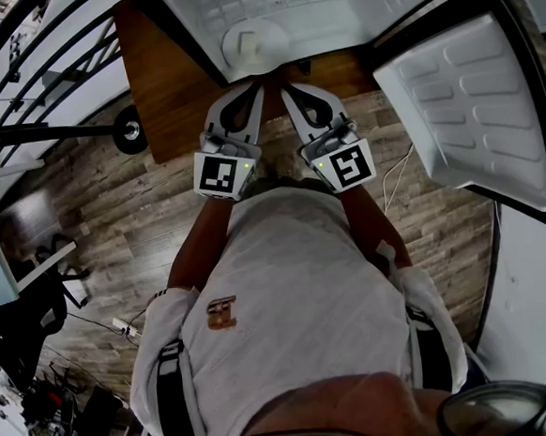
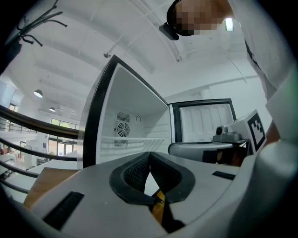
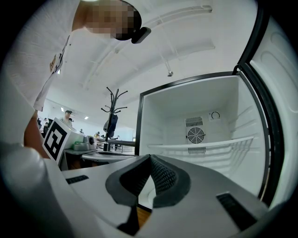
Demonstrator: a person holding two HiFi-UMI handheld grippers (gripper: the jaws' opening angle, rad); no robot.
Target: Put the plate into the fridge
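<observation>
Clenched and empty, our left hand-held gripper [image 1: 257, 89] and right hand-held gripper [image 1: 285, 91] point at the plate [image 1: 254, 43] just ahead, inside the fridge [image 1: 350, 4].

I'm in an open office or lab hall (high white ceiling [image 3: 153, 42], lamps [image 2: 38, 93]): left of my right tongs [image 3: 149, 158] stand a coat stand [image 3: 114, 109], desks [image 3: 104, 156] and people [image 3: 69, 115].

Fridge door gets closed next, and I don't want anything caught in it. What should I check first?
1. Plate lies inside the fridge: ok.
2. Left gripper shut, nothing held: ok.
3. Right gripper shut, nothing held: ok.
4. Both grippers outside the fridge opening: ok.
5. Door swung fully open on the right: ok.
6. Plate far enough back from the front edge: cannot tell.
</observation>
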